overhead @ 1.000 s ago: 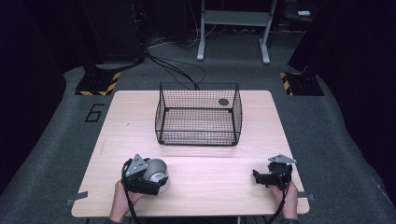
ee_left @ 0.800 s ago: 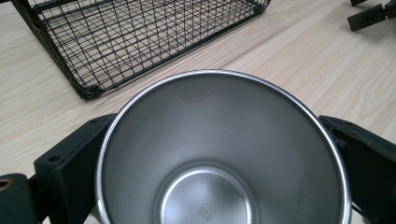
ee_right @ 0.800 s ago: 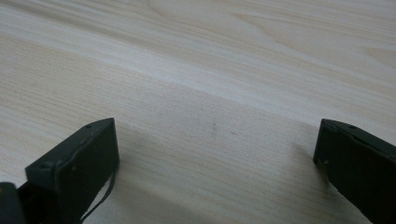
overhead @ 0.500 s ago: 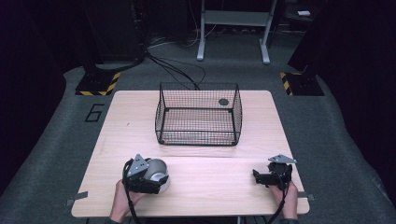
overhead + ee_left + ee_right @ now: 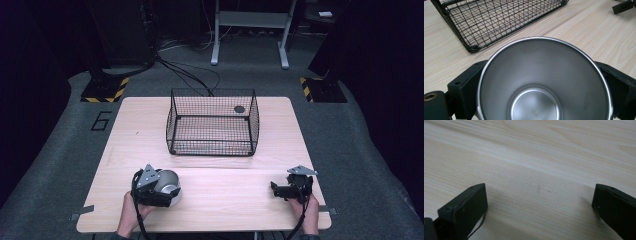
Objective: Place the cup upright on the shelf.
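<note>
The left claw (image 5: 167, 189) is clamped across a shiny stainless-steel cup (image 5: 544, 80) at the near left of the pale wooden bench (image 5: 235, 195), short of the black wire basket (image 5: 212, 121). Rigid, light and probably slippery, the cup is best gripped across its walls. The right claw (image 5: 539, 205) rests with jaws apart, empty.

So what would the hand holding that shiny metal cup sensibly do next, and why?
Probably lift the shiny steel cup and carry it toward the black wire basket. The left gripper has its jaws on either side of the cup, and the basket stands open-topped just ahead. The right gripper is open over bare wood.
</note>
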{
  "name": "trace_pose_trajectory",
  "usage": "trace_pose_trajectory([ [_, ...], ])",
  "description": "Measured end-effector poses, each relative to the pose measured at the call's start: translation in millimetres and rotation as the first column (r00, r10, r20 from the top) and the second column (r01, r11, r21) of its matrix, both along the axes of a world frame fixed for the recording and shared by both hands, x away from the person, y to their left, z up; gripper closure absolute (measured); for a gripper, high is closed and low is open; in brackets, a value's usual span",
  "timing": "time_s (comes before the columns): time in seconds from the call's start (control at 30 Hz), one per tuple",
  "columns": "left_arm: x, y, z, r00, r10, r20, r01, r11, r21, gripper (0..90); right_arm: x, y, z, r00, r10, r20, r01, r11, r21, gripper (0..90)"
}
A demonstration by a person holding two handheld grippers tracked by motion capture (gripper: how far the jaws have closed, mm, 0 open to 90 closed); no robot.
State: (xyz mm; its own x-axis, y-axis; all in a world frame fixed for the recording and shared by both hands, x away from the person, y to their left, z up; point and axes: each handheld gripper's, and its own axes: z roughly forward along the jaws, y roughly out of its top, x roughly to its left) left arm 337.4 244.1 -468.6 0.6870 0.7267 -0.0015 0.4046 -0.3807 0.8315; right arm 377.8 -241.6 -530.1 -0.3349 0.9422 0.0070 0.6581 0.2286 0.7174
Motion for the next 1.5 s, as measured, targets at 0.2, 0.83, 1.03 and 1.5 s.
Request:
trace_pose_trajectory([
  [0.2, 0.5, 2.7, 7.3, 0.9998, -0.007, 0.019, 0.007, 1.0000, -0.001, 6.4, 0.0, 0.0, 0.0, 1.0000, 0.000, 0.000, 0.000, 1.000, 0.000, 0.0],
  [0.83, 9.2, 0.9, 26.4, 0.9987, -0.020, 0.047, 0.020, 0.9997, 0.011, 6.4, 0.0, 0.0, 0.0, 1.0000, 0.000, 0.000, 0.000, 1.000, 0.000, 0.0],
  [1.03, 14.4, -1.1, 31.4, 0.9980, -0.021, 0.059, 0.020, 0.9996, 0.019, 6.4, 0.0, 0.0, 0.0, 1.0000, 0.000, 0.000, 0.000, 1.000, 0.000, 0.0],
  [1.5, 26.3, -8.8, 44.6, 0.9964, -0.058, 0.062, 0.057, 0.9983, 0.011, 6.4, 0.0, 0.0, 0.0, 1.0000, -0.001, 0.000, 0.001, 1.000, 0.000, 0.0],
])
